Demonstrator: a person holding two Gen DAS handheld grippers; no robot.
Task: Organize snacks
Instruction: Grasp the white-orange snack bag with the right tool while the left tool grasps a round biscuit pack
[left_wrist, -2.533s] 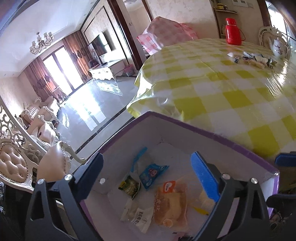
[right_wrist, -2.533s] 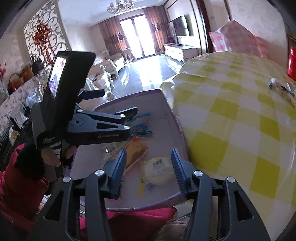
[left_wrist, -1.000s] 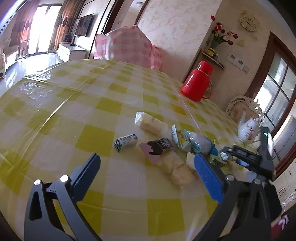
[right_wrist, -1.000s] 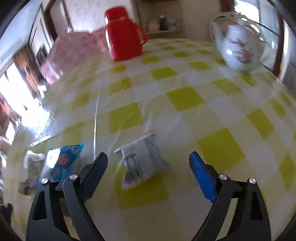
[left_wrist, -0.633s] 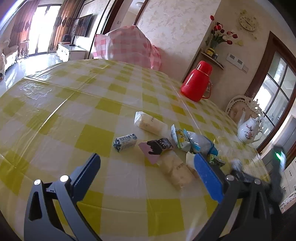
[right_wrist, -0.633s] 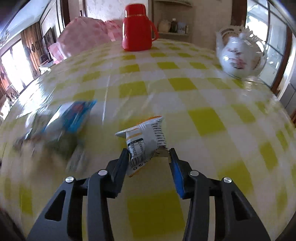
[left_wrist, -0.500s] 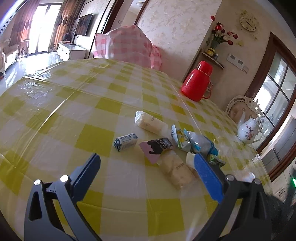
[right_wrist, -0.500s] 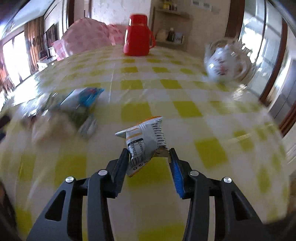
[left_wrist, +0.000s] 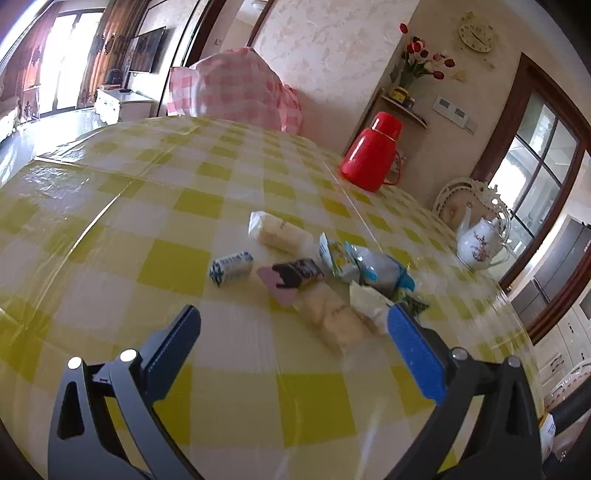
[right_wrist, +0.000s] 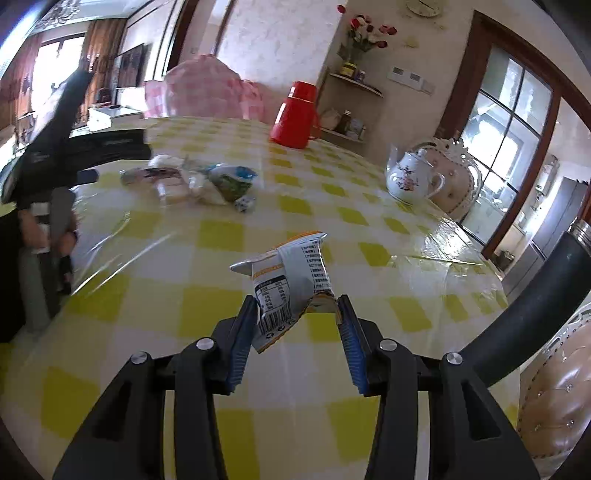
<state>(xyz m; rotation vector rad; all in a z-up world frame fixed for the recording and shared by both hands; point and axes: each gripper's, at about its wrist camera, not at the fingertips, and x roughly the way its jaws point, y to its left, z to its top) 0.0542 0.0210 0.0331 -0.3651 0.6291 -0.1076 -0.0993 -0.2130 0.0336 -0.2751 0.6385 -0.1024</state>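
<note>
A white snack packet (right_wrist: 291, 284) is being pinched above the yellow-checked table (right_wrist: 388, 295) by the right gripper (right_wrist: 297, 317); the left gripper (left_wrist: 291, 332) is being held spread, empty.

Both wrist views low over the checked table (left_wrist: 110, 229), sharing red flask (right_wrist: 295, 114).

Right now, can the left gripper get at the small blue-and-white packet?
Probably yes. The left gripper is open and empty, and the blue-and-white packet lies apart from the snack pile, with only bare tablecloth between it and the fingers.
</note>
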